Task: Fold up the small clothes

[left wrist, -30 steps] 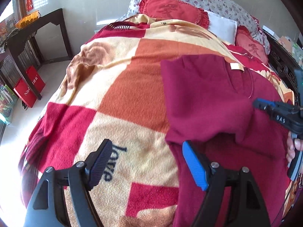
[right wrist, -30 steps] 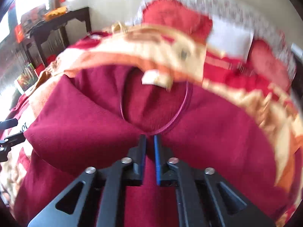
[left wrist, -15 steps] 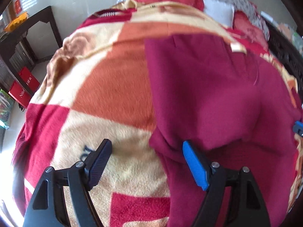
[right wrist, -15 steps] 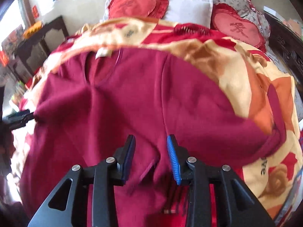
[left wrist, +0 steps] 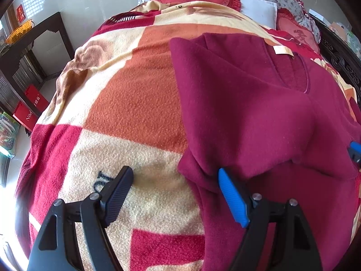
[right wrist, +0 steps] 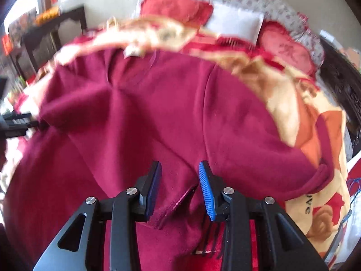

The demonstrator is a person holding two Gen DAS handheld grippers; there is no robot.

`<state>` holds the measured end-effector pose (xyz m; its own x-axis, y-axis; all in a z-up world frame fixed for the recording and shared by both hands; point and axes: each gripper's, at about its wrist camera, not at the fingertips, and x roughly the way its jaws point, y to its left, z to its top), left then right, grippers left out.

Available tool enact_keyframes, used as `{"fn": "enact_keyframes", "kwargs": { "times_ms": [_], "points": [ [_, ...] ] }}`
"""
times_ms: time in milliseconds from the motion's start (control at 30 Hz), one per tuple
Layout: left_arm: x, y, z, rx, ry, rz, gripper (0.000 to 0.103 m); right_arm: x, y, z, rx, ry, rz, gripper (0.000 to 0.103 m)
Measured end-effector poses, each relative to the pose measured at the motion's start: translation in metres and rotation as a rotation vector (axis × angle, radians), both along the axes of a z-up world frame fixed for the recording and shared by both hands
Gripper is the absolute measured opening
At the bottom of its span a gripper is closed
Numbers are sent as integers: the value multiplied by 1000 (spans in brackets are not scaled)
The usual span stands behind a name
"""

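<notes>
Two claws are out over the bed, and both are open with nothing held. The left claw [left wrist: 174, 194] is spread wide, one finger over the checked blanket [left wrist: 126, 103] and the blue one touching the left edge of the dark red sweater [left wrist: 248, 103], which lies flat on the blanket with one sleeve folded across its front (its neck tag points toward the pillows [left wrist: 257, 10]). The right claw [right wrist: 179, 189] is open only a little way, low over the sweater's cloth with a sleeve cuff [right wrist: 178, 205] lying between its fingers, not pinched.
</notes>
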<state>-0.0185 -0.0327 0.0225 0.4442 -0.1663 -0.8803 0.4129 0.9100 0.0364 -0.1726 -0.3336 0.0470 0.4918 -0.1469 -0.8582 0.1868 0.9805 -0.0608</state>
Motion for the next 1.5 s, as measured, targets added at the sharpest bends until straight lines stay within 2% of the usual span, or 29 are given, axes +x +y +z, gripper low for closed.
{"fn": "enact_keyframes", "kwargs": {
  "times_ms": [67, 100, 167, 267, 367, 467, 567, 667, 800, 900, 1000, 1300, 1500],
  "points": [
    [0, 1, 0, -1, 0, -4, 81, 4, -6, -19, 37, 59, -30, 5],
    [0, 1, 1, -4, 2, -6, 81, 0, -7, -19, 37, 38, -44, 0],
    [0, 4, 2, -16, 4, 1, 81, -3, -7, -11, 30, 10, -41, 0],
    [-1, 8, 9, -49, -14, 28, 81, -8, -13, 20, -12, -102, -71, 0],
    [-4, 5, 13, -45, -44, 26, 81, -2, -28, 37, -21, -154, -117, 0],
    [-5, -1, 8, -17, -33, 14, 81, 13, -42, 34, -34, -168, -168, 0],
    [-7, -1, 10, -15, -35, 11, 81, 26, -59, 12, 38, -93, -241, 0],
    [-10, 4, 18, -42, -67, 20, 81, 10, -61, 19, 74, -147, -285, 2],
    [-4, -1, 14, -38, -59, 21, 81, -12, -39, 27, 73, -201, -228, 2],
    [1, -11, 0, -3, -14, 7, 81, -3, -28, 2, 67, -106, -196, 2],
    [-1, -15, 0, 20, -28, 4, 81, 3, -29, -18, 56, -66, -217, 2],
    [-22, -22, 23, 34, -81, -36, 81, -9, -16, 15, 104, -140, -210, 6],
    [-37, -29, 36, 39, -106, -61, 81, 2, -7, 13, 134, -136, -196, 7]
  ]
}}
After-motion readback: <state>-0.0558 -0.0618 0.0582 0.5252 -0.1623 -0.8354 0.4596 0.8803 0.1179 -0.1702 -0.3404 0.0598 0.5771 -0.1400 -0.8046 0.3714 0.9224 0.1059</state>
